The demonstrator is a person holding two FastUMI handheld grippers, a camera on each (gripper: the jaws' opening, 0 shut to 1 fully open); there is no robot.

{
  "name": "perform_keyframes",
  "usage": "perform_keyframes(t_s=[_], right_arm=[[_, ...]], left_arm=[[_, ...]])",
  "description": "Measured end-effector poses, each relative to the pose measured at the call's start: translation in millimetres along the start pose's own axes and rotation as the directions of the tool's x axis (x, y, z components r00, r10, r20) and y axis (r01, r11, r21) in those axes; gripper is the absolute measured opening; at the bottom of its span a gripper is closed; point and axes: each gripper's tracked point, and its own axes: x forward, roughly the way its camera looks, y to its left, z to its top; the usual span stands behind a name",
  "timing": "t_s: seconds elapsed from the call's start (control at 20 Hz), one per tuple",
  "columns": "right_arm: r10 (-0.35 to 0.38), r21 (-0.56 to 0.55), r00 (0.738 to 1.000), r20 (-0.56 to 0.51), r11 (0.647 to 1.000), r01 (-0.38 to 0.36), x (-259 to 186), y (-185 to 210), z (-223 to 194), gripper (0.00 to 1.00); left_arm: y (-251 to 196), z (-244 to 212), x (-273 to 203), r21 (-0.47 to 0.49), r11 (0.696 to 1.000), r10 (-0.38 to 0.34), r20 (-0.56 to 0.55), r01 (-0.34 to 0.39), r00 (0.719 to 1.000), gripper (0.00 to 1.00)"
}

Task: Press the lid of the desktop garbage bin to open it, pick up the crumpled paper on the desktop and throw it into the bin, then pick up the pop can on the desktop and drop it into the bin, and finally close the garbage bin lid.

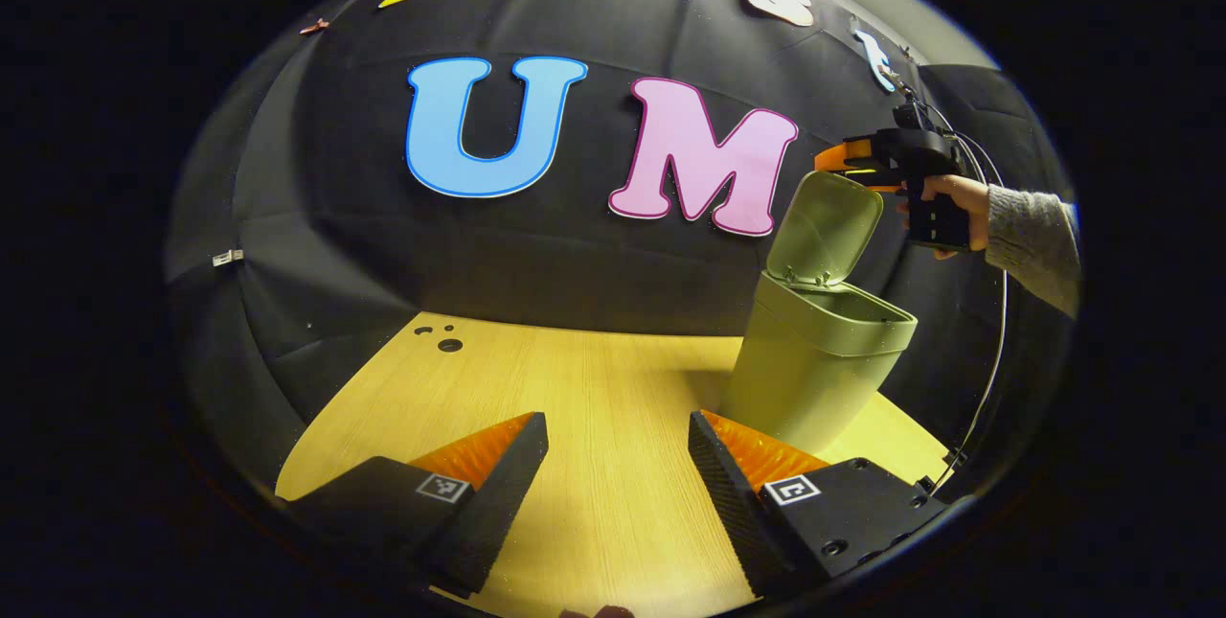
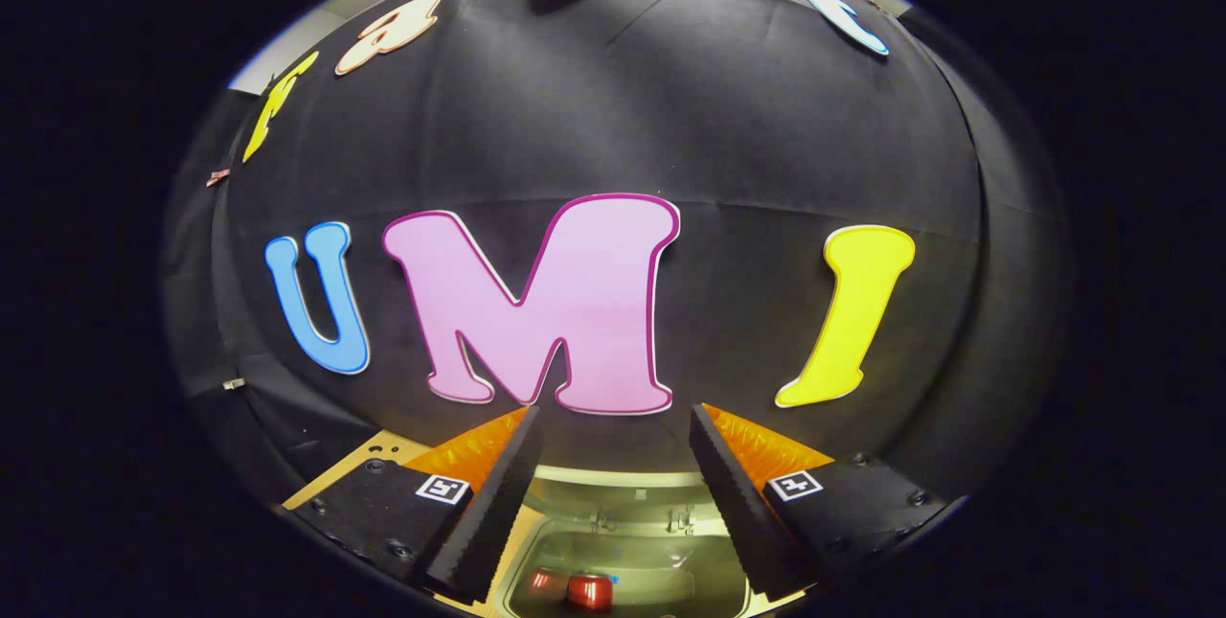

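Olive-green plastic desktop garbage bin (image 1: 814, 364) stands upright on the yellow wood-grain desk (image 1: 594, 407), toward the right side in the left gripper view, near the desk's far edge by the black cloth wall (image 1: 383, 244). Its hinged lid (image 1: 826, 227) is swung up and open, tilted back, underside facing the camera. In the right gripper view the bin's open mouth (image 2: 623, 527) sits directly below, between the fingers, rim and hinge fittings visible. Down inside lies a red pop can (image 2: 589, 591), blurred, at the bottom of the bin. Crumpled paper can't be made out in there.

Right gripper (image 1: 848, 161), seen far off in the left gripper view, is held just above and behind the raised lid, at its top edge; touching or not, can't tell. A hand (image 1: 958, 211) with a grey knit sleeve (image 1: 1034, 244) grips its handle, and a thin cable (image 1: 996, 340) trails down from it. In its own view the right gripper (image 2: 613, 493) has its 2 fingers (image 2: 498, 503) spread wide, nothing between them, over the bin's mouth.

Left gripper (image 1: 618, 493) sits low over the desk, bin just past its right finger (image 1: 728, 503). Its 2 fingers are wide apart, holding nothing, bare desk between them. A few dark round holes (image 1: 442, 338) mark the desk's far left corner.
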Motion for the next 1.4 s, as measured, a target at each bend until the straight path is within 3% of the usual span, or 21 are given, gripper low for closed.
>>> perform_keyframes(t_s=[0.45, 1.4], right_arm=[[0.006, 0.028, 0.998, -0.07, 1.0, -0.004, -48, 0, -61, 0.97], [0.016, 0.009, 0.977, -0.213, 1.0, -0.015, -85, 2, -166, 0.98]], left_arm=[[-11, -7, -11, 0.007, 1.0, -0.011, -0.01, 0.012, 1.0, 0.96], [-28, -14, -22, 0.014, 1.0, 0.002, -0.03, -0.002, 1.0, 0.96]])
